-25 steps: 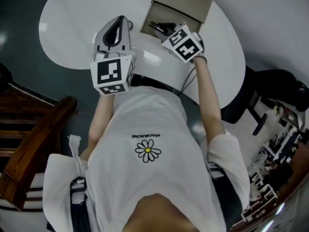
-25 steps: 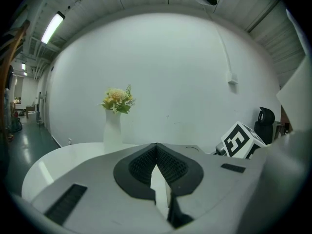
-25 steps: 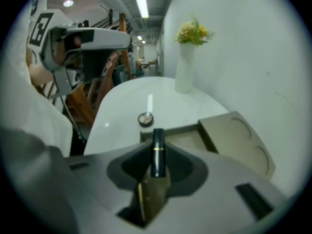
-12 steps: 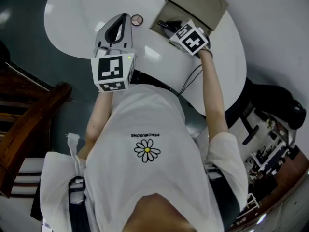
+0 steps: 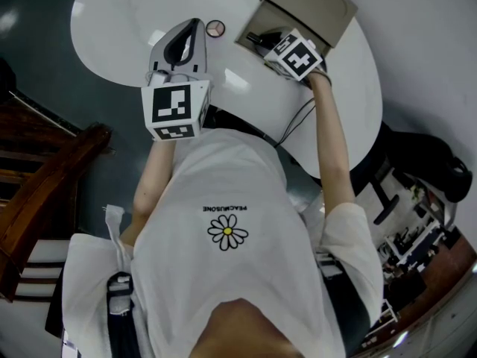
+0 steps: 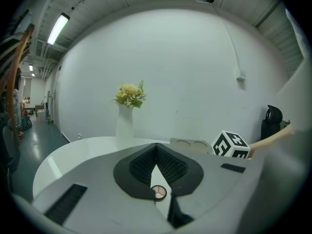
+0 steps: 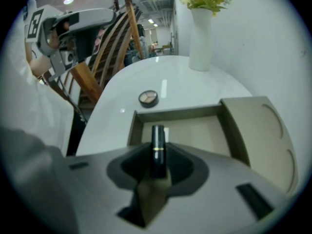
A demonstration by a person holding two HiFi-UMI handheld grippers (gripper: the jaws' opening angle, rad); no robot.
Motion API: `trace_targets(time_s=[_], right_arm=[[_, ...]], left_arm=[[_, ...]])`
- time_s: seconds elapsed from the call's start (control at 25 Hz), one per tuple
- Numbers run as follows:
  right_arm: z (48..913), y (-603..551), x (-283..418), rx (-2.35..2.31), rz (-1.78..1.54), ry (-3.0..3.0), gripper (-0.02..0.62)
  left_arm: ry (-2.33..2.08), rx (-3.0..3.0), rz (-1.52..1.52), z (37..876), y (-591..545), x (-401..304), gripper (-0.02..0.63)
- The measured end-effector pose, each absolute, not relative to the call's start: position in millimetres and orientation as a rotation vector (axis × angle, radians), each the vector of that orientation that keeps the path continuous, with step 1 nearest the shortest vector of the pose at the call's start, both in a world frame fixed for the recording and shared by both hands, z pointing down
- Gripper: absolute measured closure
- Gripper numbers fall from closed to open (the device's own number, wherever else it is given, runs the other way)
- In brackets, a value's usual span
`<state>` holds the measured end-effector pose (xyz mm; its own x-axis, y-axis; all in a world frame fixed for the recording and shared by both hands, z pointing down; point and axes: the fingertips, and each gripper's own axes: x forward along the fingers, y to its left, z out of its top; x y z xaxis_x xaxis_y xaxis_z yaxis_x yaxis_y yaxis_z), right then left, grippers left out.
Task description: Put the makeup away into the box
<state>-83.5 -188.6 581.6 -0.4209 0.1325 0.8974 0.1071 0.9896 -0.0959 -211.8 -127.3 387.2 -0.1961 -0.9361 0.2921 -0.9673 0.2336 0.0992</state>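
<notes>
Black lipstick (image 7: 157,138) is clamped in our right gripper (image 7: 157,162), poised over the open box (image 7: 180,112) near the table's (image 7: 161,77) edge and not yet let go. Our left gripper (image 6: 156,147) is closed on nothing. A round compact (image 7: 148,97) lies toward the table's middle, just beside the box, left to collect.
</notes>
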Motion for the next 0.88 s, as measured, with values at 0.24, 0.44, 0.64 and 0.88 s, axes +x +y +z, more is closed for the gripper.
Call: trace_targets(time_s=[0.24, 0.44, 0.64, 0.88], right_arm=[[577, -191, -80, -0.139, 0.042, -2.007, 0.459], [543, -198, -85, -0.045, 0.074, -2.114, 0.456], [476, -199, -94, 0.199, 0.112, -2.38, 0.497], [408, -175, -89, 0.5, 0.273, -2.679, 0.561]], left_arm=[[-2.217, 1.778, 0.138, 385, -126, -212, 0.586], [-2.226, 1.805, 0.138, 377, -125, -210, 0.586], [-2.242, 1.866, 0.137, 358, -128, -205, 0.586], [-2.229, 1.935, 0.086, 340, -132, -193, 0.586]])
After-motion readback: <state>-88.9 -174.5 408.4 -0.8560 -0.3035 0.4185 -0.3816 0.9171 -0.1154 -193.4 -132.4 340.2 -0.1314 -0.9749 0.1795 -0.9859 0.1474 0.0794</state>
